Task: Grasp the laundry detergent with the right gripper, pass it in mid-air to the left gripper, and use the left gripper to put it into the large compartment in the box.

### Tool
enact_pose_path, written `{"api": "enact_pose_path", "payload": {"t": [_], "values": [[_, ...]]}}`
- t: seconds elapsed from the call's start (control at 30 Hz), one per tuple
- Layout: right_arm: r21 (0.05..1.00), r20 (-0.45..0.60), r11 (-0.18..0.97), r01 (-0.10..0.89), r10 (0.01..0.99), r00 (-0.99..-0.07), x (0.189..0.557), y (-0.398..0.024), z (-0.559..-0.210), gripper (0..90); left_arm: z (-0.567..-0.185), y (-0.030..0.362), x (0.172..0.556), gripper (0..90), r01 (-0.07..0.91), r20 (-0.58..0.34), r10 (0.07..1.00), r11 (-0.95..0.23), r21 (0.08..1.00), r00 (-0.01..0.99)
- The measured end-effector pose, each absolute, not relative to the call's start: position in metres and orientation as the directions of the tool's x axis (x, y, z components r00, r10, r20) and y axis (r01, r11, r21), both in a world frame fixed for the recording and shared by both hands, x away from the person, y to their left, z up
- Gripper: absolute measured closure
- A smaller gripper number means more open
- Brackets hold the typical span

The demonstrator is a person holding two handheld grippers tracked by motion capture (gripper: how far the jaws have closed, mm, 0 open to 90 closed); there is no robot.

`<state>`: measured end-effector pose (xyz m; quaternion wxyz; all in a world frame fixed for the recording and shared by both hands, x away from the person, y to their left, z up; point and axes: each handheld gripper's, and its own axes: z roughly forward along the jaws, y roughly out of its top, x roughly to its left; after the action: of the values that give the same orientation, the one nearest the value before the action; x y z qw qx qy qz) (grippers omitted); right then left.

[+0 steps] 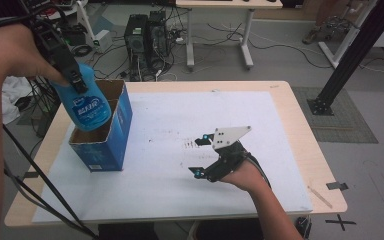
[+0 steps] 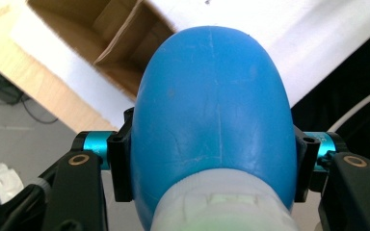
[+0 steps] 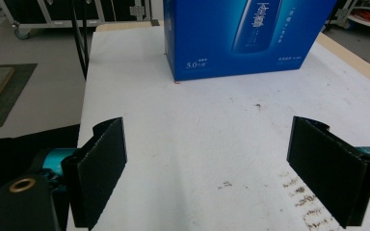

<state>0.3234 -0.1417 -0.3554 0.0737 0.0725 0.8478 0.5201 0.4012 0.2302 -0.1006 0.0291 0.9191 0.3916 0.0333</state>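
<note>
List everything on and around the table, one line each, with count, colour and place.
bottle: one, blue with a pale cap, gripped in the left tool above the box opening
box: one, blue outside and brown cardboard inside, open top, left part of the table
table: one, light wood with a white sheet over it, centre
computer towers: two, black, on the floor behind the table
second table: one, light top on white legs, far back
left tool: one, black with teal parts, shut on the bottle
right tool: one, black with teal parts and a grey plate, open, over the sheet, holding nothing
</note>
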Motion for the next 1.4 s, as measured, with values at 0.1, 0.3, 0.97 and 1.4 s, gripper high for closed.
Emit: {"api": "enact_pose_path", "payload": {"t": [0.1,0.3,0.97,1.4], "values": [[0.889,-0.048,0.455,0.05,0.202,-0.978,0.324,-0.141,-0.356,13.1,-0.107,0.235,0.405,38.1,0.724,0.044,0.727,-0.687,0.065,0.685],[0.887,-0.047,0.459,0.052,0.203,-0.978,0.325,-0.14,-0.357,13.1,-0.12,0.24,0.412,38.1,0.738,0.046,0.739,-0.673,0.051,0.672],[0.884,-0.041,0.463,0.062,0.208,-0.977,0.325,-0.14,-0.361,13.1,-0.171,0.241,0.43,38.1,0.77,0.028,0.77,-0.638,0.004,0.638],[0.878,-0.046,0.475,0.058,0.205,-0.978,0.323,-0.141,-0.362,13.1,-0.204,0.243,0.434,38.1,0.758,0.018,0.758,-0.652,-0.013,0.653]]}}
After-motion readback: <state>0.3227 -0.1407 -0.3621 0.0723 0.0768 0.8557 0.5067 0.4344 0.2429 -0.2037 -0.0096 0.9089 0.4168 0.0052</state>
